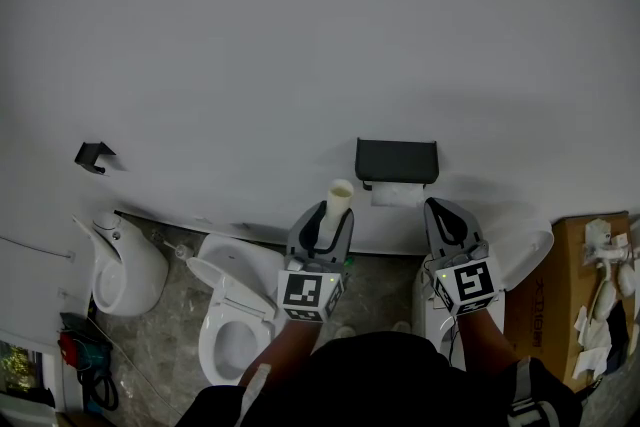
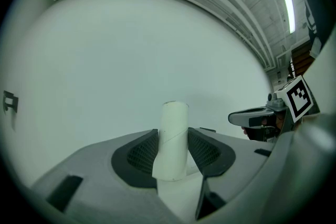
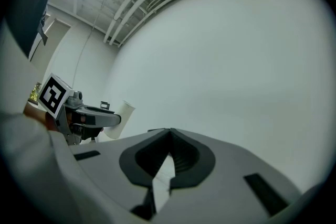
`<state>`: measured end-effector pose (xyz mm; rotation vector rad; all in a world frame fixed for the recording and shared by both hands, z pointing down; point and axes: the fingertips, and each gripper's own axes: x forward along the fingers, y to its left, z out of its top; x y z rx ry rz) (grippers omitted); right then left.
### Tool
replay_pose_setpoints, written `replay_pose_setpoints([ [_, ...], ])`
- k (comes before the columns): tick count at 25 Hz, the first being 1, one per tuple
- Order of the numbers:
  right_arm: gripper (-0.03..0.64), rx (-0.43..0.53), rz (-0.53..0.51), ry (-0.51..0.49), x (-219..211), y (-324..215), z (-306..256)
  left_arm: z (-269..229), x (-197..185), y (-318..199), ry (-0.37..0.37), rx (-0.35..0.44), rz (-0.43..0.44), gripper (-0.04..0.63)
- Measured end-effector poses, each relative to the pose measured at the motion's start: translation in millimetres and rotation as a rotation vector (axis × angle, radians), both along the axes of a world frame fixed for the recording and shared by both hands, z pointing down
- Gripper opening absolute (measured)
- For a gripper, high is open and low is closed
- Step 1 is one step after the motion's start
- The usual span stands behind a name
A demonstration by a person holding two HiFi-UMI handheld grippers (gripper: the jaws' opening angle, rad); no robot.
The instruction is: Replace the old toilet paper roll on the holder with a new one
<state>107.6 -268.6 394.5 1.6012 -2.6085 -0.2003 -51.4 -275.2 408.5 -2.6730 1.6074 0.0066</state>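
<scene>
My left gripper is shut on an empty cream cardboard tube, held upright just left of the holder. In the left gripper view the tube stands between the dark pads of the left gripper. The black holder hangs on the white wall, with white toilet paper showing under it. To the holder's lower right, my right gripper is shut with nothing between its jaws. Seen from the right gripper view, the right gripper faces the bare wall, with the tube at its left.
A white toilet stands below the left gripper and a white urinal-like fixture further left. A black hook is on the wall. A cardboard box of white items sits at the right, next to a white lid.
</scene>
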Motion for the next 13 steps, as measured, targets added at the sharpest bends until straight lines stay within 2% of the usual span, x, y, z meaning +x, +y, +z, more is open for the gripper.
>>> replay_pose_setpoints([
  [13,0.002,0.006,-0.002,0.035,-7.3,-6.7,4.9,0.3,-4.2,-4.6,0.002,0.002,-0.010,0.179],
])
